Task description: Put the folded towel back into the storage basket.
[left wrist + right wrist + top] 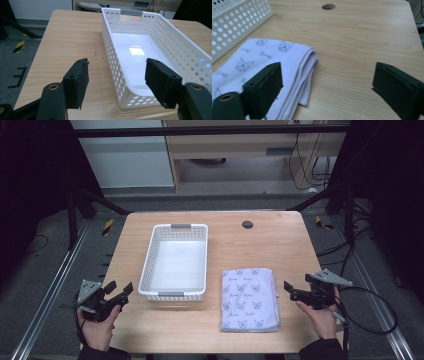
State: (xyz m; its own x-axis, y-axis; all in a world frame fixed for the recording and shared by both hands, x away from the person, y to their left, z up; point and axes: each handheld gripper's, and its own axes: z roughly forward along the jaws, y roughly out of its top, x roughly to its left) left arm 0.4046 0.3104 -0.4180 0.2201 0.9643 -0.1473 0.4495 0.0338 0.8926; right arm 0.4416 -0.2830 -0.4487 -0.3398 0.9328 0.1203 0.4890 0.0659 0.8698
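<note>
A folded lilac cloth (249, 298) printed with cat faces lies on the wooden table (280, 245), right of centre near the front edge. A white perforated basket (176, 261) stands empty to its left. My left gripper (121, 292) hovers open at the front left, pointing at the basket's near corner (130, 100), nothing between its jaws. At the cloth's right side my right gripper (290, 290) is open, apart from the cloth (264, 62), with bare table between its jaws.
A small dark round cap (247, 224) sits in the table top at the back right. Metal rails and cables run along the floor at both sides of the table.
</note>
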